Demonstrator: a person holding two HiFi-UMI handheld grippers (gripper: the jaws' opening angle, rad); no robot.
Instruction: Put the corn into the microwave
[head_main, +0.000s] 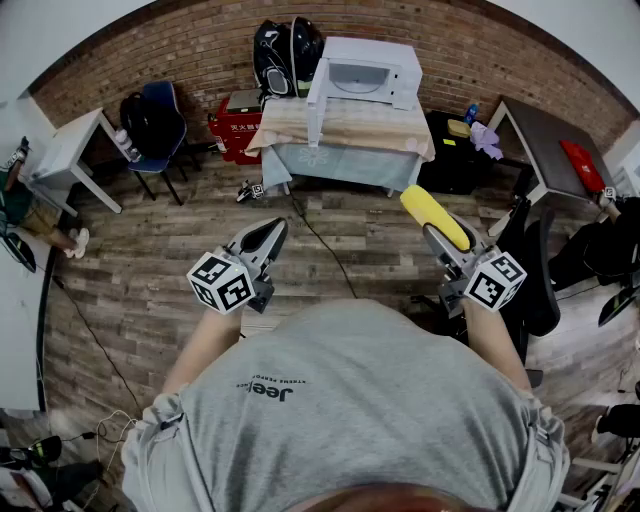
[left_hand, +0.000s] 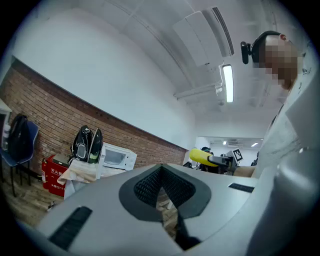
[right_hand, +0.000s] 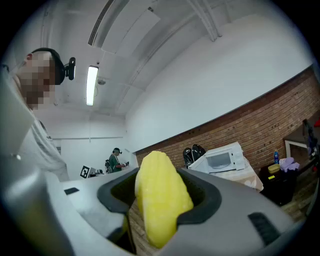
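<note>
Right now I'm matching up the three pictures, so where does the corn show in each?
Head view: the corn lies right of centre, at mid-height.
Left gripper view: small, right of centre.
Right gripper view: large, at bottom centre, gripped between the jaws.
Shared landmark: the white microwave.

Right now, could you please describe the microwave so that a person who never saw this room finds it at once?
Find the brick wall at the far end of the room; a cloth-covered table stands before it. The microwave sits on that table: a white box with a window in front, beside a glossy black object.
</note>
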